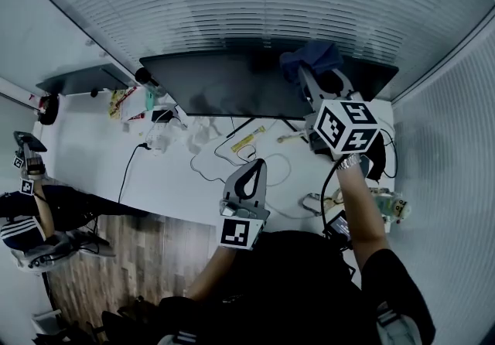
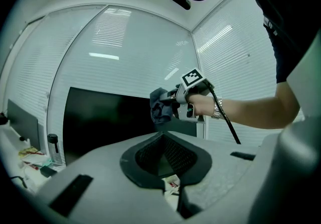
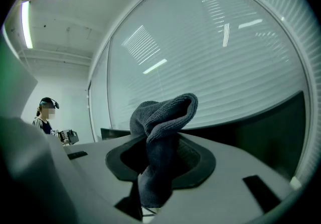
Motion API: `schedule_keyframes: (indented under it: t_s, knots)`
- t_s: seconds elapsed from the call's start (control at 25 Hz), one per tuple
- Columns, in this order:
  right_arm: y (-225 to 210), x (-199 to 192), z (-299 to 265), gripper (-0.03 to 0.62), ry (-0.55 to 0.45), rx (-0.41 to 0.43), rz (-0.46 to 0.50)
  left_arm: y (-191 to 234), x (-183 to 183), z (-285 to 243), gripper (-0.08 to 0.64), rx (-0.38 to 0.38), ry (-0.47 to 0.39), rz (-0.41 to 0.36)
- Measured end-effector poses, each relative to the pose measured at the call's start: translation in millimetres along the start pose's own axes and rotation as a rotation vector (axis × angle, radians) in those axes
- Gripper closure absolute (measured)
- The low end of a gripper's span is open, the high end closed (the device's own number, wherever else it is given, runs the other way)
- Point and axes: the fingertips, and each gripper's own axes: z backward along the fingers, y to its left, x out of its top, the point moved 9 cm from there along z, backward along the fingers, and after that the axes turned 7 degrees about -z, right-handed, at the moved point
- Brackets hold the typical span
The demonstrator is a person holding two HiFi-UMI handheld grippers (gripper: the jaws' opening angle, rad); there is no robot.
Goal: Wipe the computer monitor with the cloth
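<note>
- Head view: we note the cloth (image 1: 308, 59) bunched at the upper right of the monitor (image 1: 216, 87), pinched by the right gripper (image 1: 311, 76). The left gripper (image 1: 257, 165) hangs over the desk (image 1: 93, 154).
- Left gripper view: jaws together, nothing between.
- Right gripper view: jaws clamp a fold. The cloth looks soft, light and floppy, so we judge a thick fold the best hold.

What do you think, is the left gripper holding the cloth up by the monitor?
No, the right gripper holds the cloth up by the monitor; the left gripper is empty. The right gripper view shows the cloth pinched in its jaws.
</note>
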Motion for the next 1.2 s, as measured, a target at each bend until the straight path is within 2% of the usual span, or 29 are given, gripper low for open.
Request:
schedule_keyframes:
  t_s: [1.2]
  knots:
    - [-123.3, 35.9, 91.4, 0.469, -0.083, -0.147, -0.057, -103.5, 3.2, -23.0, 0.554, -0.057, 0.026, -0.022]
